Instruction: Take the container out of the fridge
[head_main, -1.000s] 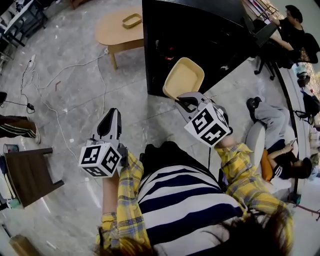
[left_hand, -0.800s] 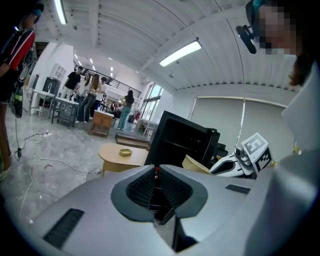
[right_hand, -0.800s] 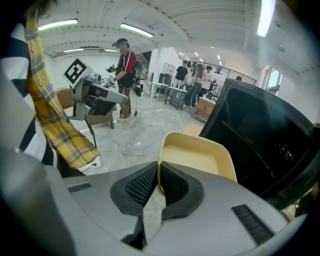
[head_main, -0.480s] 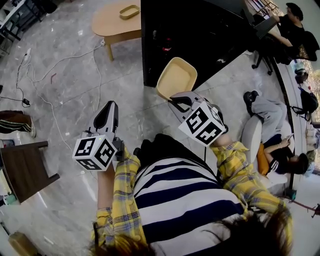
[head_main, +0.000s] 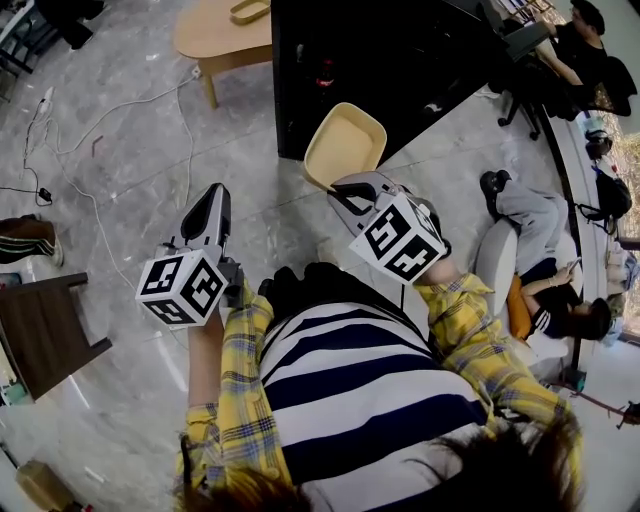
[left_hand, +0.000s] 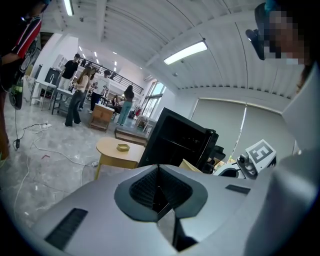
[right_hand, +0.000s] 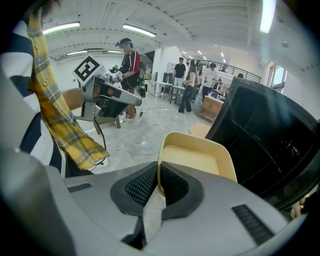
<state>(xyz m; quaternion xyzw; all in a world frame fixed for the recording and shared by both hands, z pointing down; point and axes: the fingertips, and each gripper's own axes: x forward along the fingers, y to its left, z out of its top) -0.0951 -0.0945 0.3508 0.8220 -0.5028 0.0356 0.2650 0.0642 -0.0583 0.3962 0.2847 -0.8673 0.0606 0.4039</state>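
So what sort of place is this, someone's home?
Probably not: more like an open lab or workshop. Cables trail over the stone floor, people stand at workbenches at the back, and a black fridge stands in the open.

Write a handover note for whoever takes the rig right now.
Right tool: shut on the near rim of the cream container, held above the floor.
Left tool: shut, empty, off to the side.
Black fridge: just beyond the container.
Done: container looks clear of the fridge.
Left: set it down, perhaps on the round wooden table.
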